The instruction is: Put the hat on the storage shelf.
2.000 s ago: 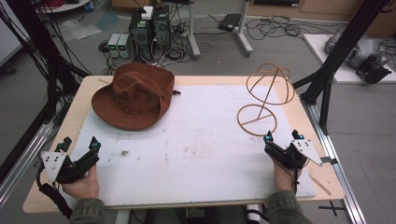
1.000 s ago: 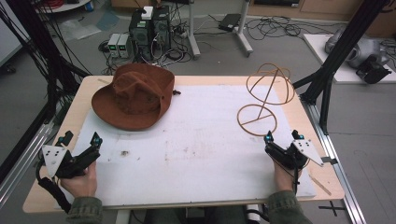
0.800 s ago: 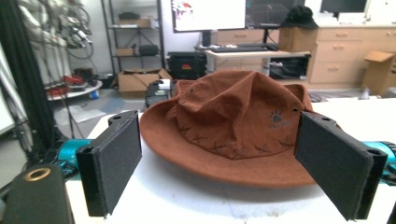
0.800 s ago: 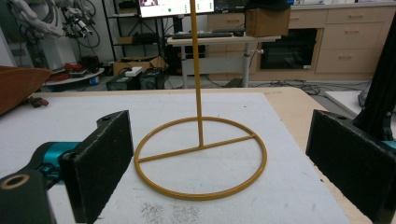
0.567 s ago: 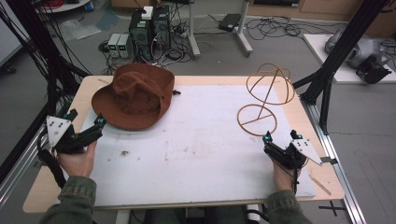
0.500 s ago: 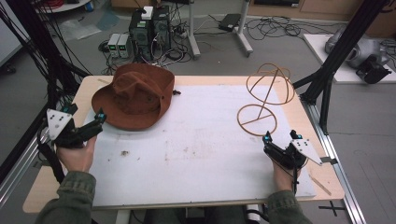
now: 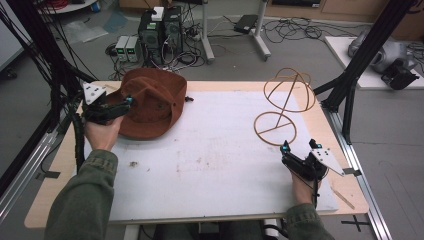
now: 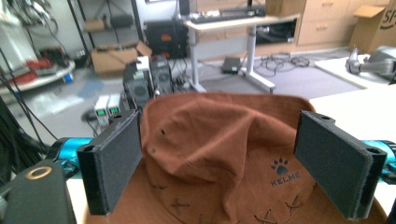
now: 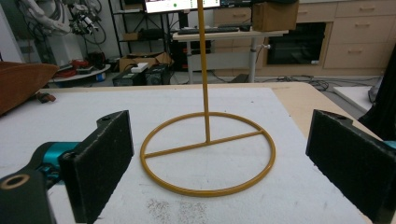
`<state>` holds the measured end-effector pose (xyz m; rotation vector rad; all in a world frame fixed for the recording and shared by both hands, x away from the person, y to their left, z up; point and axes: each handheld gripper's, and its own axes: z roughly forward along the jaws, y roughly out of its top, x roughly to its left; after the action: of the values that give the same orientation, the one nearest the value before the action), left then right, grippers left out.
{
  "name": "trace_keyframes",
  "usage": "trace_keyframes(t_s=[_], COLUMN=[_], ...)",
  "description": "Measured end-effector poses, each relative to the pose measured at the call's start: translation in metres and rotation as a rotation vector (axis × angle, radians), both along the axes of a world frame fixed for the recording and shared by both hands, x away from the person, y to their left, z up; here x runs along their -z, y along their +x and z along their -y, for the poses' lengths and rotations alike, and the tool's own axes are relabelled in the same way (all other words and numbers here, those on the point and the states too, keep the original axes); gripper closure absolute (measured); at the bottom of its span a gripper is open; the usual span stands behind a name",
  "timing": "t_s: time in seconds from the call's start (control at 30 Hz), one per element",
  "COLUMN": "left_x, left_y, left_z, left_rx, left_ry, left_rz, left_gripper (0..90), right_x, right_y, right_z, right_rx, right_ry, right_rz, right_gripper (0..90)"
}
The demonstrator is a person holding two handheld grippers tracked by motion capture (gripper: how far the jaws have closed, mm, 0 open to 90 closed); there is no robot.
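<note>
Two grippers: one in each of the person's hands, both with jaws spread wide and nothing between them.
High view, hat: the soft brown suede brimmed hat (image 7: 150,102) lay at the far left of the white mat (image 7: 210,155) on the wooden table (image 7: 65,165).
High view, left gripper: the left gripper (image 7: 116,107) sat at the hat's left brim edge, touching or just short of it; which could not be told.
High view, stand: the thin golden wire hat stand (image 7: 280,107), a ring base with a domed top, stood at the far right.
High view, right gripper: the right gripper (image 7: 292,159) rested low on the mat, just on the person's side of the stand's base.
Left gripper view: the hat's creased crown (image 8: 219,140) lay between and beyond the open jaws, a paw logo and stitched crosses on its brim.
Right gripper view: the stand's ring base (image 9: 208,151) and upright rod lay ahead between the open jaws, untouched.
Handling, judged: the hat looked light and floppy, likely to sag and fold; the brim edge or a crown crease seemed the best hold. The stand looked stiff but light and easily tipped.
</note>
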<state>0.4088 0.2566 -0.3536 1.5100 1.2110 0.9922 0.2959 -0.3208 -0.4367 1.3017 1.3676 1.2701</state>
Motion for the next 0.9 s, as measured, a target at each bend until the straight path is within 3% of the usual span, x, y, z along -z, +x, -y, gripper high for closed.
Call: trace_keyframes(t_s=[0.13, 0.3, 0.53, 0.67, 0.77, 0.9], left_x=[0.02, 0.037, 0.065, 0.07, 0.074, 0.079], left_y=[0.017, 0.03, 0.046, 0.051, 0.055, 0.058], left_z=[0.01, 0.019, 0.023, 0.022, 0.013, 0.011], left_rx=[0.003, -0.022, -0.03, -0.043, -0.073, -0.081], left_ry=[-0.023, -0.047, -0.069, -0.086, -0.141, -0.133], left_rz=[-0.09, -0.099, -0.205, -0.198, -0.213, -0.227], left_gripper=[16.2, 18.4, 18.5, 21.4, 21.3, 21.9], right_x=[0.002, 0.002, 0.002, 0.003, 0.003, 0.004], right_y=[0.001, 0.0, 0.001, 0.001, 0.002, 0.003], right_z=[0.001, 0.002, 0.002, 0.002, 0.001, 0.001], right_rx=[-0.004, -0.013, -0.018, -0.024, -0.025, -0.033], right_ry=[-0.002, -0.008, -0.009, -0.009, -0.01, -0.019], right_rz=[-0.005, -0.005, -0.005, -0.007, -0.008, -0.009], right_gripper=[6.7, 6.7, 6.7, 6.7, 6.7, 6.7])
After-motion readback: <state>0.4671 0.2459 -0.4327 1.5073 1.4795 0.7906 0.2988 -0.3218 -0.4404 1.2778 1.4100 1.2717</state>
